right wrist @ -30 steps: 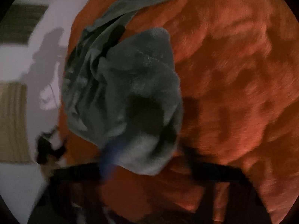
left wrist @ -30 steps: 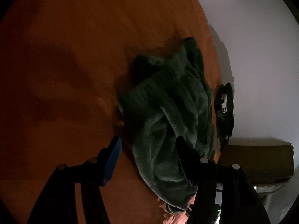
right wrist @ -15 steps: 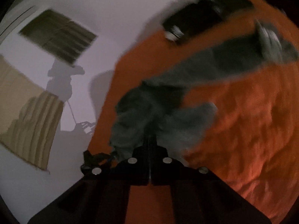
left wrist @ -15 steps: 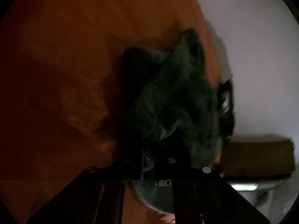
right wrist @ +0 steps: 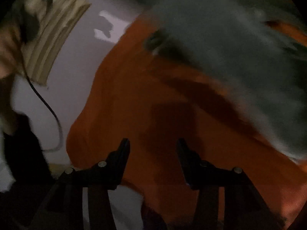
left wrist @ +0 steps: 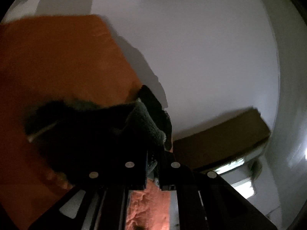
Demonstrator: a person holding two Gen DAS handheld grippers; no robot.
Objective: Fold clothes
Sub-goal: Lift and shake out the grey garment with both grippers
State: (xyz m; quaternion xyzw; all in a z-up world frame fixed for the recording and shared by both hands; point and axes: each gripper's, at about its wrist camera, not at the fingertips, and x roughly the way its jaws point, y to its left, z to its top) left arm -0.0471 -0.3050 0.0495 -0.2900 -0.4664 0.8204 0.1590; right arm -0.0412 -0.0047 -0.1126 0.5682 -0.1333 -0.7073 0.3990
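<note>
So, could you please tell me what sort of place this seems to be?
Probably a room in a home: an orange fleecy blanket bears a grey-green garment, with plain pale walls and a cardboard box beside it.

Dark grey-green fleece garment point(right wrist: 239, 44), orange blanket point(right wrist: 153, 103), tan striped cloth point(right wrist: 51, 38), brown cardboard box point(left wrist: 220, 140)

You are working in dim light: both fisheye views are dark, ringed by black corners that bend every edge. In the left wrist view the pale wall point(left wrist: 201, 57) is the brightest area, with a glare patch at its lower right and a hard shadow beside the orange blanket point(left wrist: 57, 61); the dark green garment point(left wrist: 145, 120) sinks into near-black. In the right wrist view motion blur smears the garment point(right wrist: 239, 48), and a shadow falls on the blanket point(right wrist: 153, 95) beneath it.
</note>
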